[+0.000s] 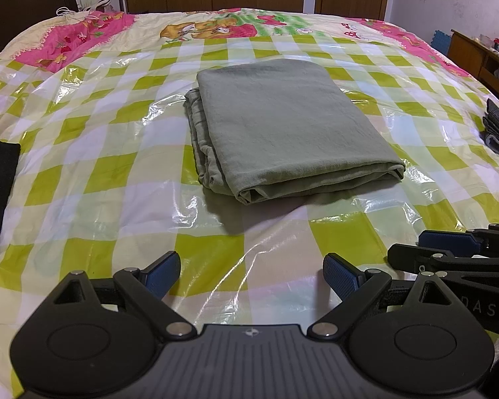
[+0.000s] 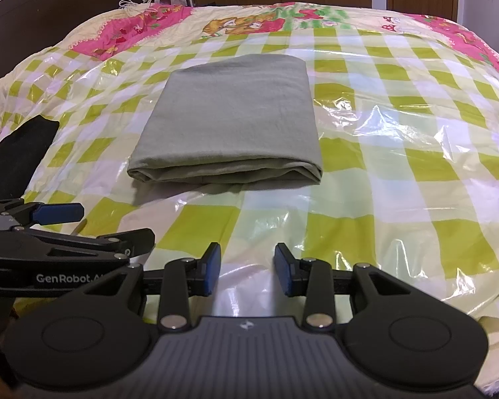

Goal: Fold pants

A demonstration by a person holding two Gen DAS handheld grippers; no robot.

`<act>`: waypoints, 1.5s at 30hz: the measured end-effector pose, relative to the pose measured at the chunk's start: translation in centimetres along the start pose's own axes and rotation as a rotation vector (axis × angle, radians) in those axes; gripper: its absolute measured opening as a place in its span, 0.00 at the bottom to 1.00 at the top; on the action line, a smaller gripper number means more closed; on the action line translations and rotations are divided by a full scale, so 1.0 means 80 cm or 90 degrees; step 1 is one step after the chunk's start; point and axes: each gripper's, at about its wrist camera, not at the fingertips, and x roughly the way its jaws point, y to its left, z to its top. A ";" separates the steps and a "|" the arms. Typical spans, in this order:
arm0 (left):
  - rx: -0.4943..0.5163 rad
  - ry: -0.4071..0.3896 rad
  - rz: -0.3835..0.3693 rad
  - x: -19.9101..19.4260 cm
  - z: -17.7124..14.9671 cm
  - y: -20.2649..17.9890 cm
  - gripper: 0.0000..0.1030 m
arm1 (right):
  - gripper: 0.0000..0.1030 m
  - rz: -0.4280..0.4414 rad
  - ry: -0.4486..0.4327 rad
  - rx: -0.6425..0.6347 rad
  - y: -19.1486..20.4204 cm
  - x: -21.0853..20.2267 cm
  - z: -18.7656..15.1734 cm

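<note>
the green pants (image 1: 282,126) are already folded into a neat rectangle on the checkered bedspread (image 1: 99,173), out ahead of both tools and well apart from them. left gripper (image 1: 251,274) has its jaws spread wide with nothing in them. right gripper (image 2: 248,271) sits partly apart, also empty, just beside the left one.

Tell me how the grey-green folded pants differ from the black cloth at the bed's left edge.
The grey-green folded pants lie mid-bed as a neat, fully visible rectangle; the black cloth sits at the left edge, partly cut off. The pants are pale, the cloth nearly black. Both rest on the checked plastic cover, untouched by either tool.
</note>
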 end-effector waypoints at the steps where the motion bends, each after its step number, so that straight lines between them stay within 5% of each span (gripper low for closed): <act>1: -0.001 0.000 0.000 -0.001 0.000 0.000 1.00 | 0.35 0.000 0.000 0.000 0.000 0.000 0.000; 45: 0.028 0.004 0.034 -0.003 -0.002 -0.012 0.99 | 0.37 0.004 -0.001 0.002 -0.001 -0.003 -0.003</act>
